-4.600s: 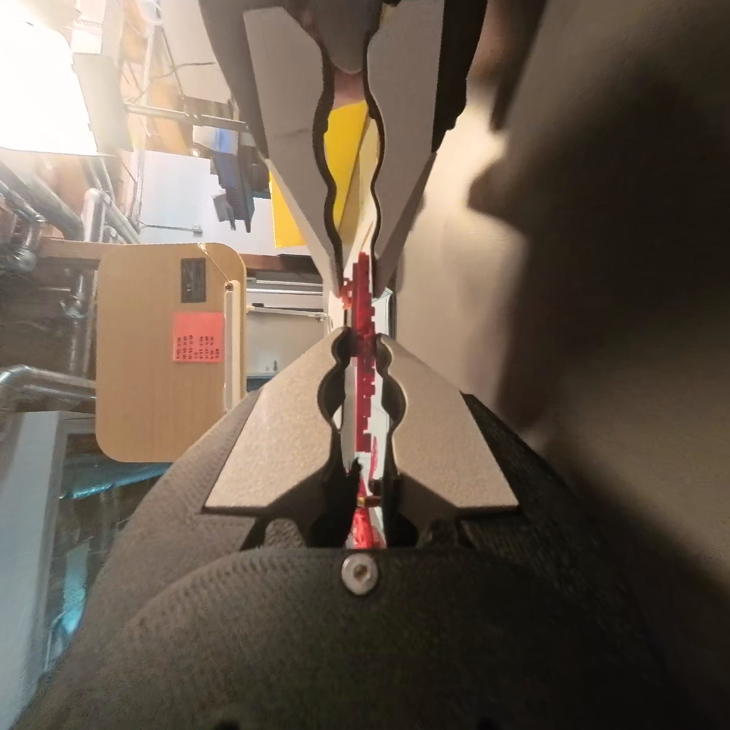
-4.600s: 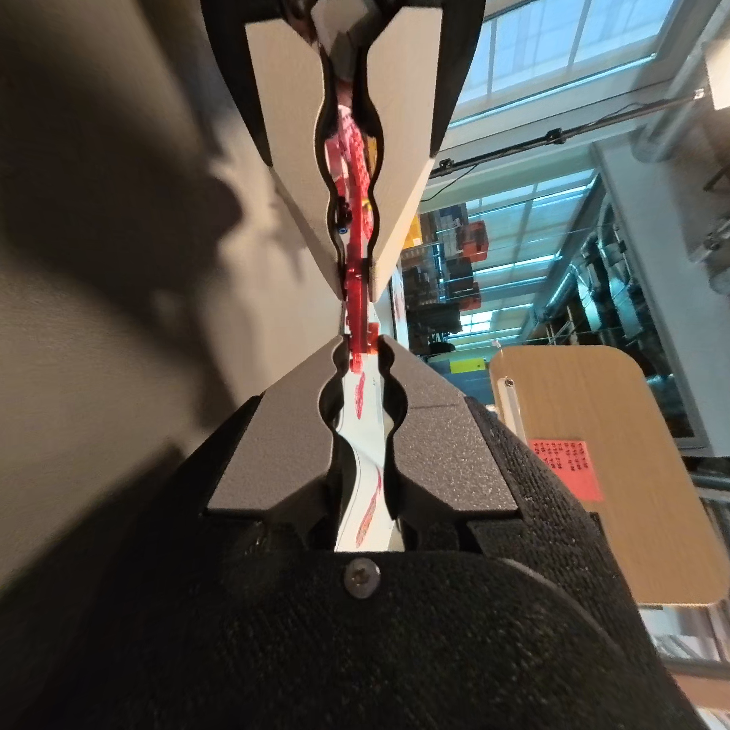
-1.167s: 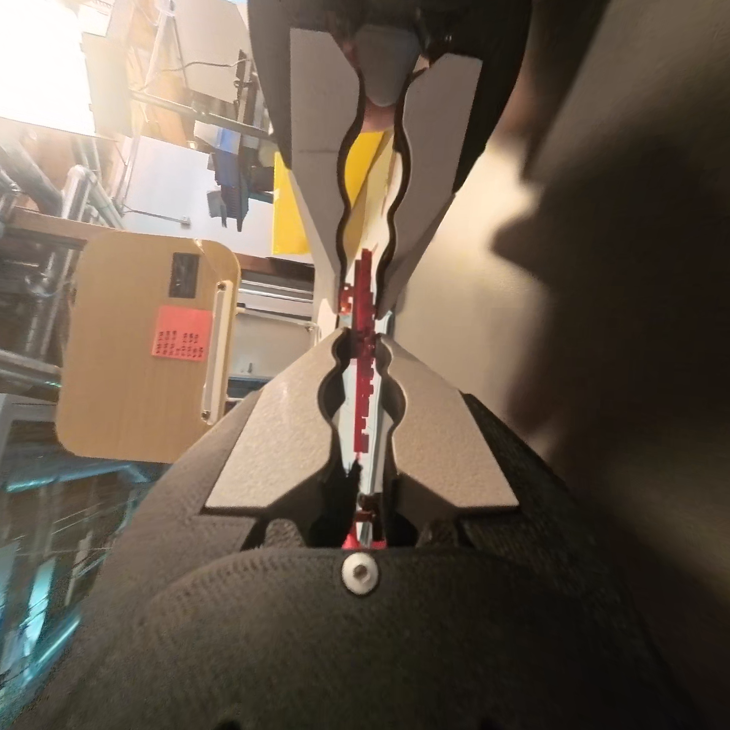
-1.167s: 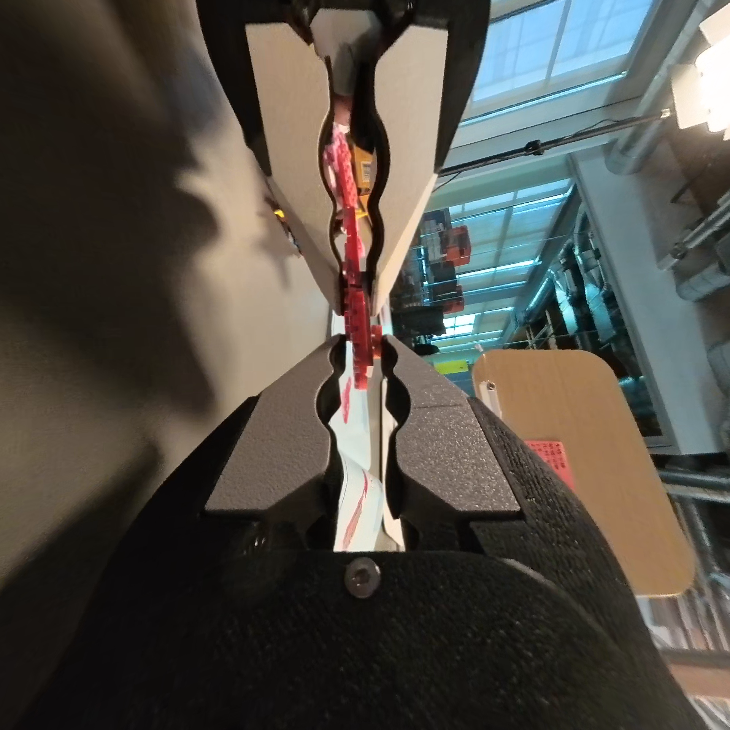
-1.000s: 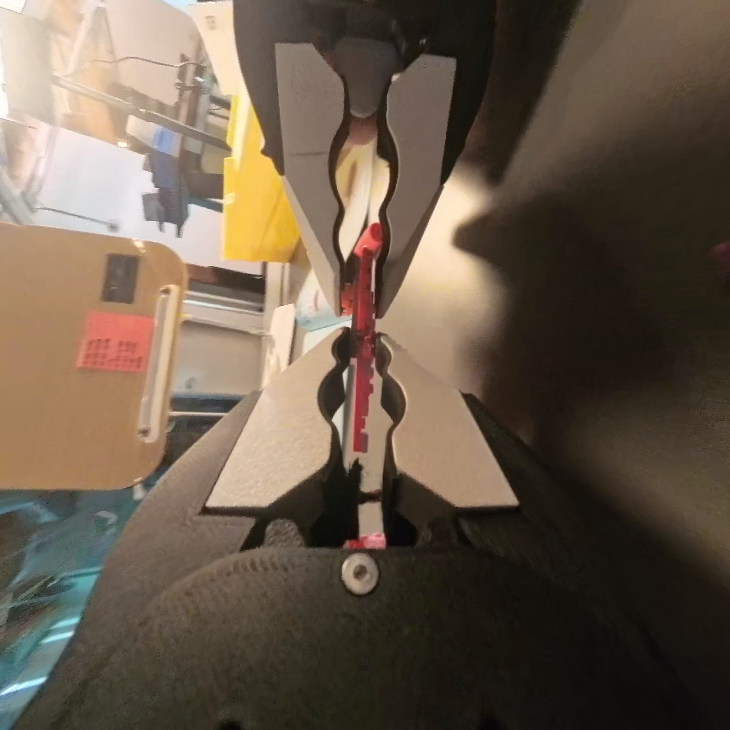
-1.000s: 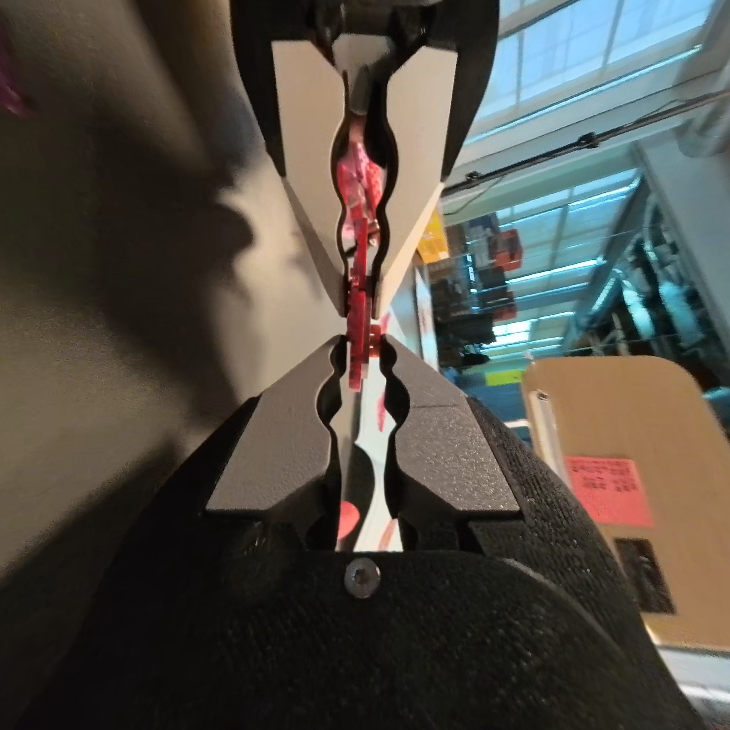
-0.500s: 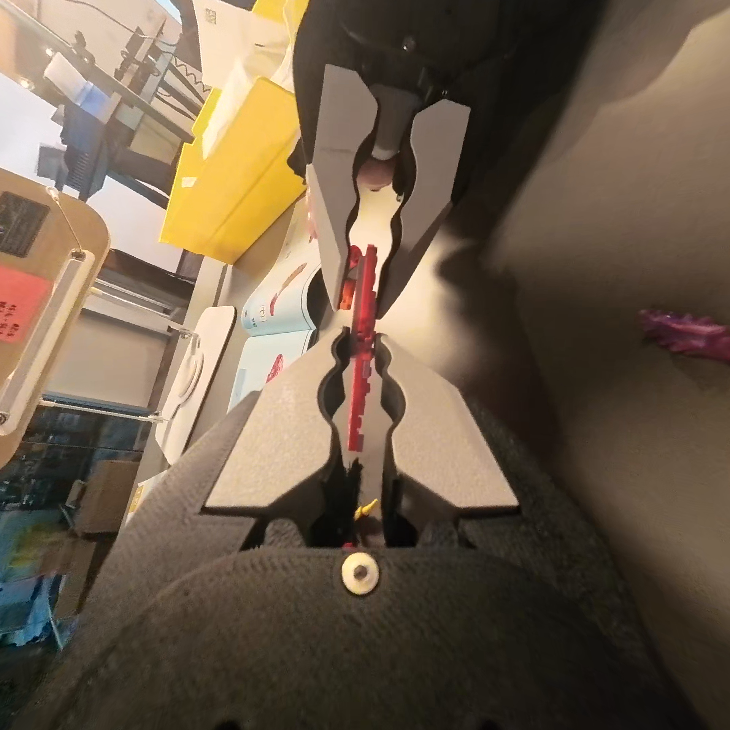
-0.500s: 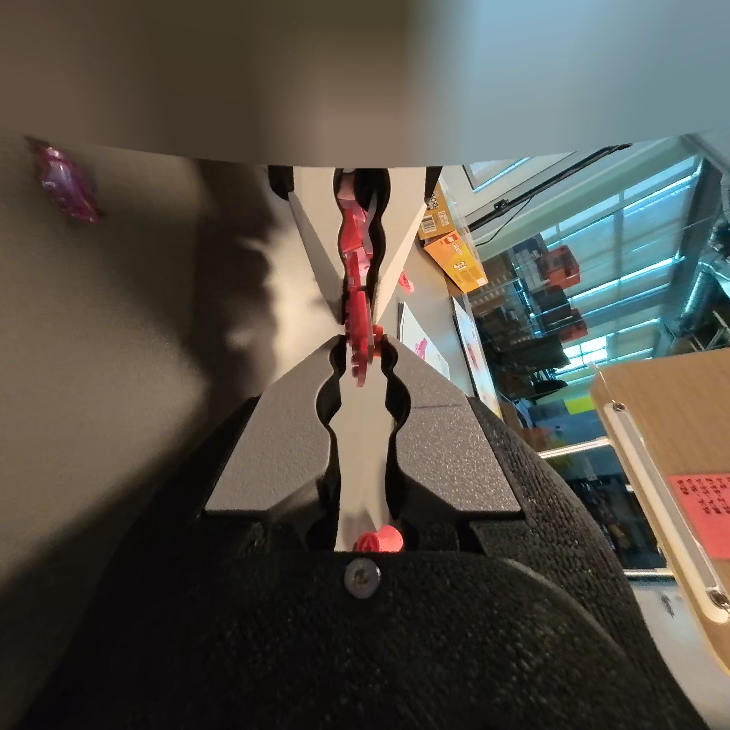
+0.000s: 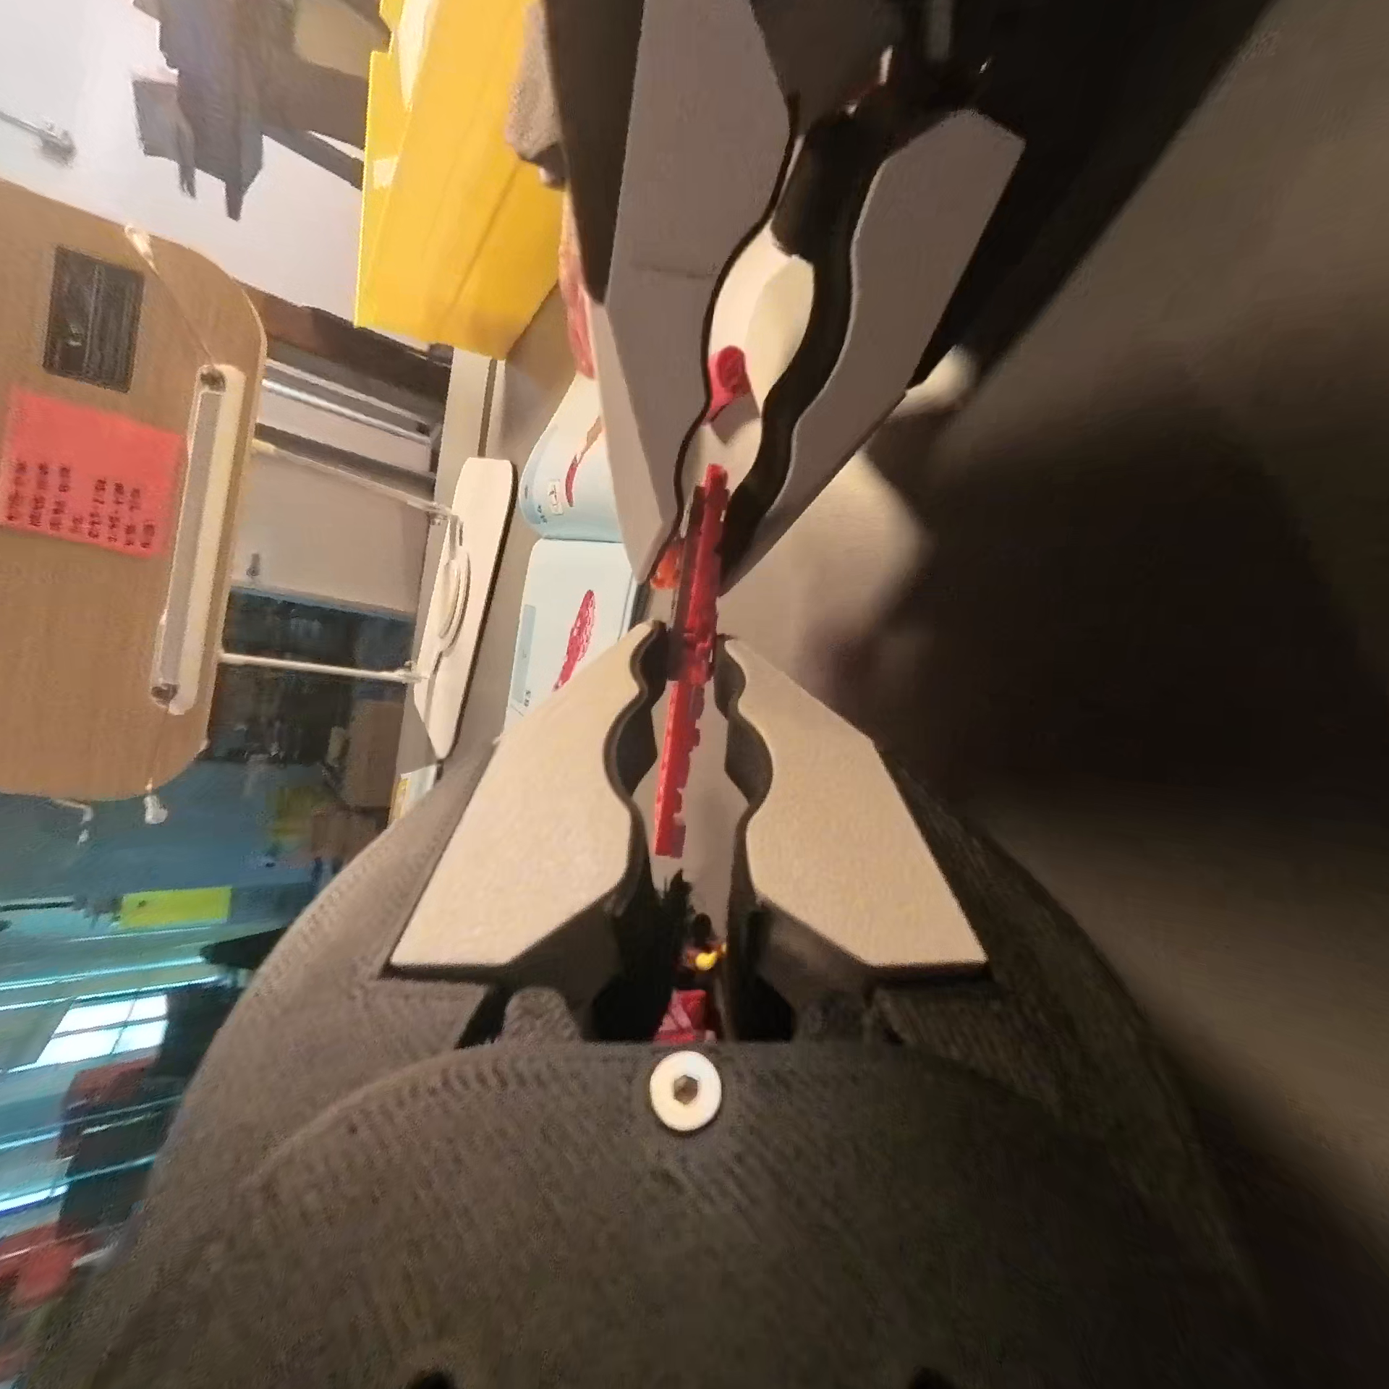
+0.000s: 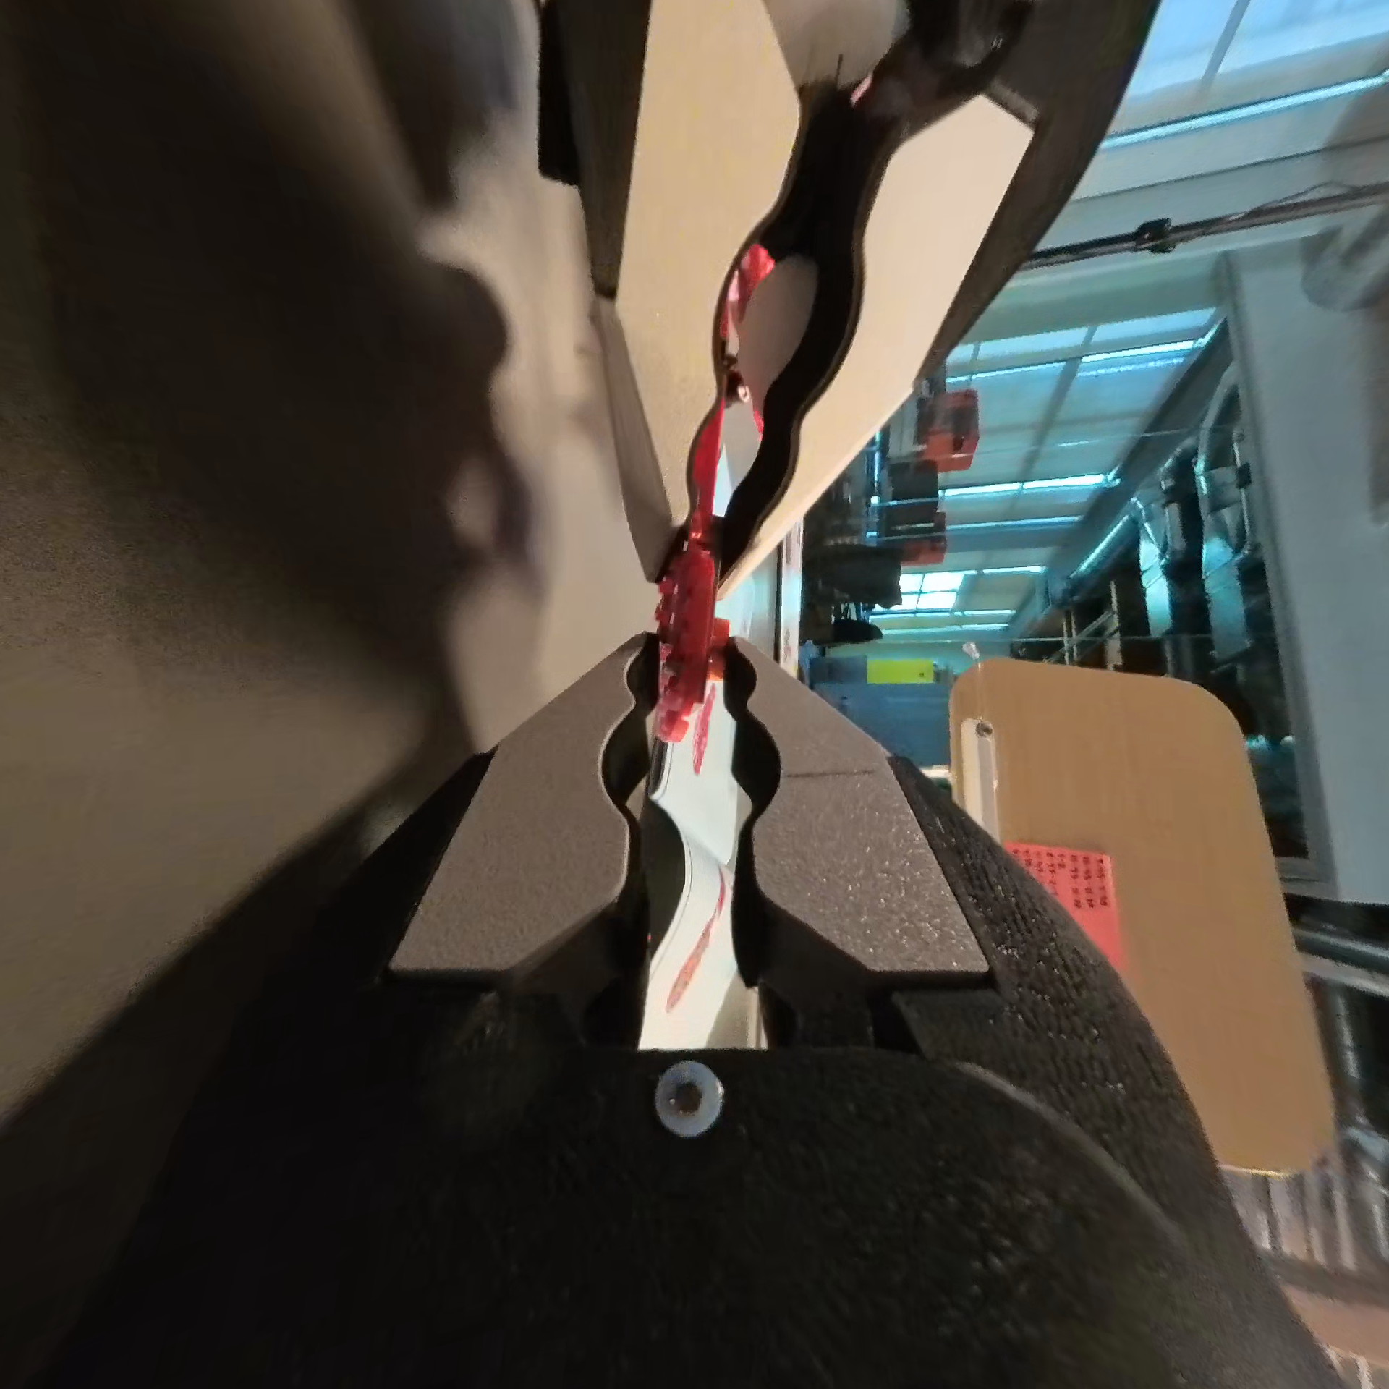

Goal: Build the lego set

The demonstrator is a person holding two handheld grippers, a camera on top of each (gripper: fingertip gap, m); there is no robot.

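A flat red toy-brick plate (image 9: 685, 721) is seen edge-on, pinched at both ends. In the left wrist view my left gripper (image 9: 693, 645) is shut on its near end, with both pads pressed on it. My right gripper (image 9: 690, 573) comes in from the top, tip to tip with the left, shut on the plate's far end. The right wrist view shows the mirror of this. My right gripper (image 10: 691, 648) is shut on the red plate (image 10: 688, 639), and my left gripper (image 10: 688, 582) grips it from above at a tilt. The plate is held in the air beside the grey table (image 9: 1127, 676).
A wooden board with a red sticker (image 9: 98, 526) stands at the left, and it also shows in the right wrist view (image 10: 1127, 902). A yellow bin (image 9: 451, 225) and white-and-blue printed sheets (image 9: 571, 601) lie on the table behind the grippers. Shelving and windows (image 10: 1052, 488) are beyond.
Both grippers swung together while staying shut on the red plate. The opposite gripper now sits tilted in each view. A purple piece seen on the table half a second ago has left view.
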